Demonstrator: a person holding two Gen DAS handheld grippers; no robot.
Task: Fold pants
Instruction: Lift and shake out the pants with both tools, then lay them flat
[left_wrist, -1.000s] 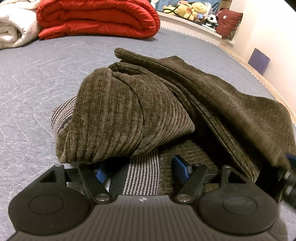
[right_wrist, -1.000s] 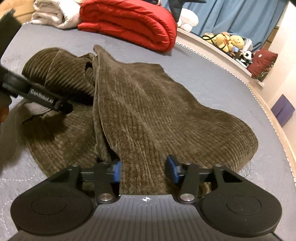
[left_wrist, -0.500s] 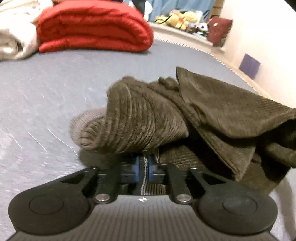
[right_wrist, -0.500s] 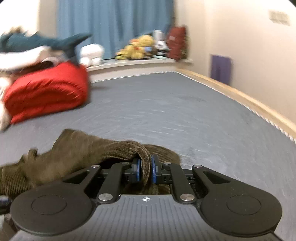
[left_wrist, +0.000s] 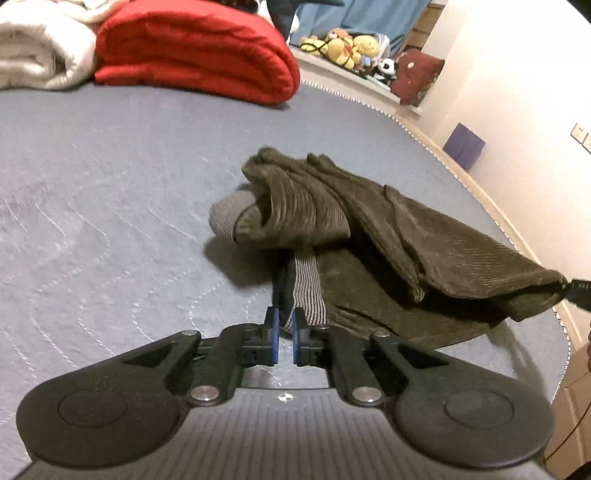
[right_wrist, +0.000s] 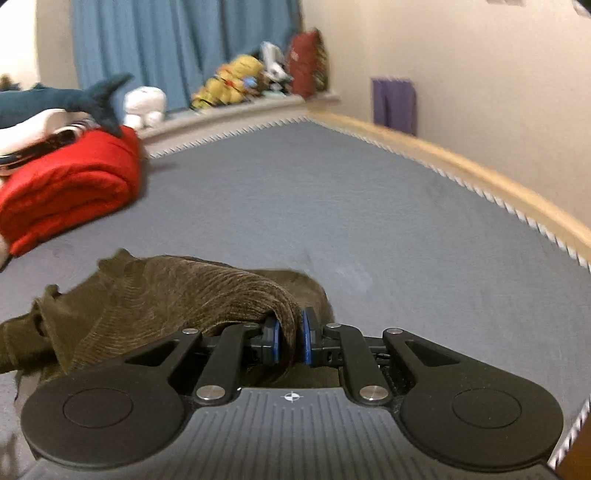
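Observation:
Brown corduroy pants (left_wrist: 388, 229) lie bunched on the grey bed, partly lifted off it. My left gripper (left_wrist: 283, 328) is shut on the striped waistband edge (left_wrist: 308, 291) of the pants. My right gripper (right_wrist: 290, 334) is shut on a fold of the pants (right_wrist: 177, 295), which drape to its left. In the left wrist view the right gripper's tip (left_wrist: 578, 290) shows at the far right, holding the raised corner of the pants.
A folded red quilt (left_wrist: 195, 44) and a white blanket (left_wrist: 40, 44) lie at the bed's far end. Stuffed toys (left_wrist: 343, 44) sit on a ledge behind. The bed's wooden edge (right_wrist: 461, 162) and wall run along the right.
Both grippers closed from open onto the pants about half a second ago. Since then they have pulled back and lifted the fabric, stretching it between them.

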